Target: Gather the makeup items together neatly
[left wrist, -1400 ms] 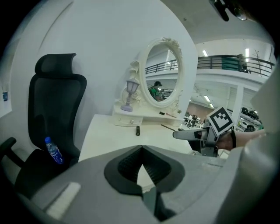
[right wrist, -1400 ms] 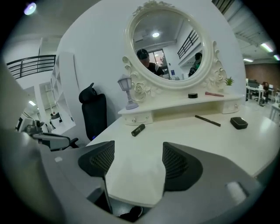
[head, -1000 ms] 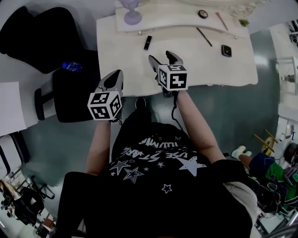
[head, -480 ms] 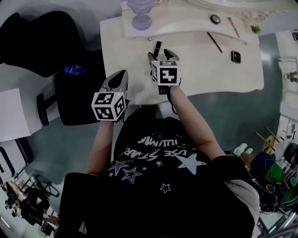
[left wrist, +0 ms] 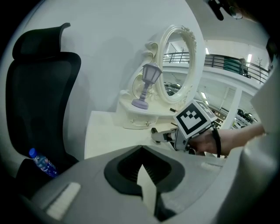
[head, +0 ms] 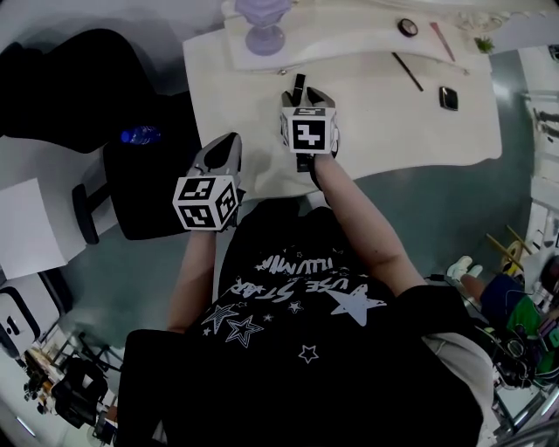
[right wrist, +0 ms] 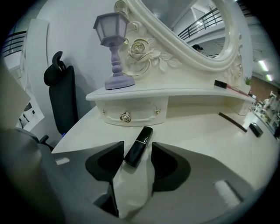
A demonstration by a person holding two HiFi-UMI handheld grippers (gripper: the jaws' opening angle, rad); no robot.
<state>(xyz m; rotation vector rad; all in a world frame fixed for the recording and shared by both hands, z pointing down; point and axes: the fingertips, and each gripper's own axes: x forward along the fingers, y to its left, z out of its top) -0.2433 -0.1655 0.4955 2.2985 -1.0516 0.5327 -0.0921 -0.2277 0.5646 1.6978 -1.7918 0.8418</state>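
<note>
Right claw (head: 306, 94) has pushed forward and down across the bench (head: 384, 131) since a second ago. Back then it sat short of the lipstick (right wrist: 139, 144) and off to its right; now it straddles it. Its jaws have just been closing and stand about half apart, with the near end of the lipstick between them. We can't see the pads pressing on it yet, so we call it bracketed, not gripped.

Left claw (left wrist: 142, 151) has hardly shifted. It hangs off the bench's left edge, jaws together, nothing in them.

For the task, we read this as the first pick nearly made. The other items, a round compact (head: 407, 27), pink brush (head: 442, 41), thin pencil (head: 408, 72) and small black case (head: 448, 98), lie well apart at the far right.

Lipstick lies flat just in front of the drawer unit under the purple lamp (right wrist: 114, 48). Its long axis runs away from us, tilted slightly right, with the far end aimed at the drawer front. That lines up nearly along the claw, so the jaws close across its narrow width.
</note>
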